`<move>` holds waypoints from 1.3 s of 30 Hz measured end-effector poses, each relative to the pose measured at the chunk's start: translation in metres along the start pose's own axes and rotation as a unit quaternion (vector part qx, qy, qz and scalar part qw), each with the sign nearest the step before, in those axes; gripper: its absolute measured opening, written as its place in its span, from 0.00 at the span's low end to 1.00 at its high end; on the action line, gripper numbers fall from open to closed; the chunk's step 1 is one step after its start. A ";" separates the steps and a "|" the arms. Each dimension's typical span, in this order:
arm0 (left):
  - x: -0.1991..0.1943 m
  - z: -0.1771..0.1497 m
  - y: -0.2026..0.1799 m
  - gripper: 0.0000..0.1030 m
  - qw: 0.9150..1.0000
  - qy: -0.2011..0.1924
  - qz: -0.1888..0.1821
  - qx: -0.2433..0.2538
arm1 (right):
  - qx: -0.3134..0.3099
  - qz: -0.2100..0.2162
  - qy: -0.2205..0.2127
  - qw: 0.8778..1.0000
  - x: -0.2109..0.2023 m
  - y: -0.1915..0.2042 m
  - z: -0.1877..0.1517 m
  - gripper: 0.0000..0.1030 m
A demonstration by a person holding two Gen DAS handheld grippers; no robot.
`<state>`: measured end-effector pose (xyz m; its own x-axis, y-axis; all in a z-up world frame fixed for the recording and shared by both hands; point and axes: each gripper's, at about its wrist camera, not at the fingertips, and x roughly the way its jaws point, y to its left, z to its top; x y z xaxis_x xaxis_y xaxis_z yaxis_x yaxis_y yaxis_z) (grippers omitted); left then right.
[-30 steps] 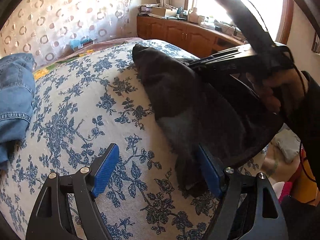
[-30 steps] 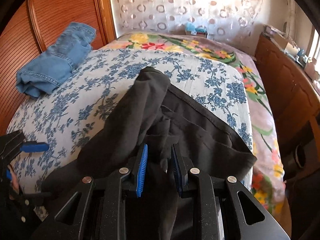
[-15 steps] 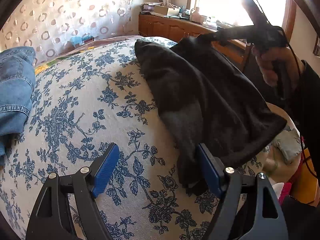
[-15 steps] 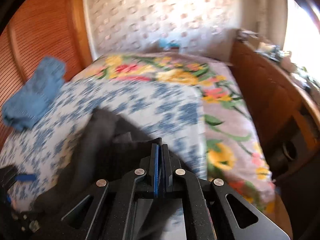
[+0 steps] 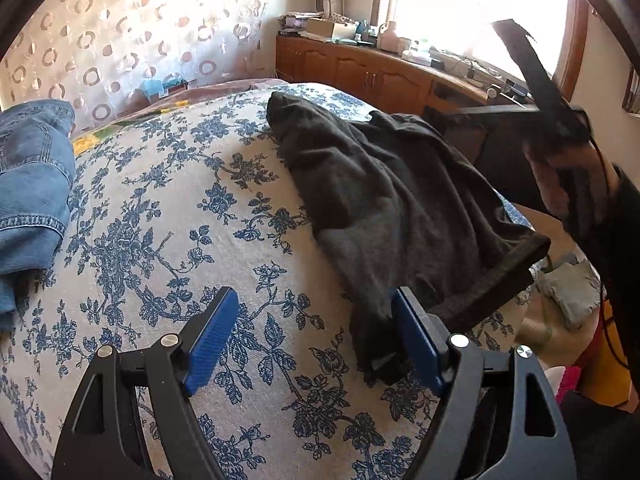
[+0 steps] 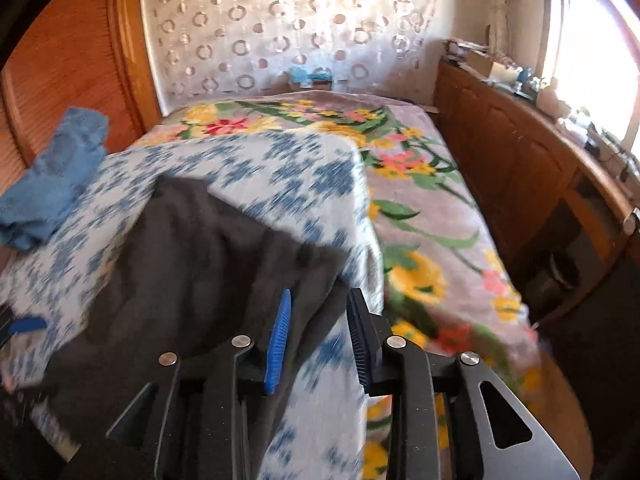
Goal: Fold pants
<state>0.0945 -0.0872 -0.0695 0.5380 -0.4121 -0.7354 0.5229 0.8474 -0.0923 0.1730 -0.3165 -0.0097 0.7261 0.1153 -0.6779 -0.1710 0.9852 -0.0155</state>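
Note:
Dark grey pants (image 5: 384, 200) lie crumpled on the blue-flowered bedspread (image 5: 160, 240), with the waistband hanging at the bed's right edge. My left gripper (image 5: 316, 340) is open just above the bed, its right pad touching the pants' near end. In the right wrist view the pants (image 6: 192, 264) lie to the left. My right gripper (image 6: 318, 336) is open and empty over the bedspread (image 6: 280, 176); the pants' edge lies beside its left pad. The right gripper also shows in the left wrist view, raised at the right (image 5: 532, 92).
Folded blue jeans (image 5: 28, 184) lie at the bed's left side, also in the right wrist view (image 6: 56, 176). A floral blanket (image 6: 420, 200) covers the far bed. Wooden cabinets (image 5: 380, 76) run under the window. A wooden wardrobe (image 6: 60, 60) stands on the left.
My right gripper was shut on the pants and lifting them; it has opened and let them go. The pants have dropped onto the bed. My left gripper has stayed open in place.

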 end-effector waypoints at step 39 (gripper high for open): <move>0.008 -0.003 -0.016 0.30 0.998 0.019 -0.061 0.015 | 0.018 0.047 0.009 0.999 -0.044 0.008 -0.090 0.31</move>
<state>0.0886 -0.1027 -0.0761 0.4446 -0.4978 -0.7447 0.6027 0.7813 -0.1625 0.0793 -0.3249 -0.0458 0.6962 0.2053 -0.6879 -0.2137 0.9741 0.0744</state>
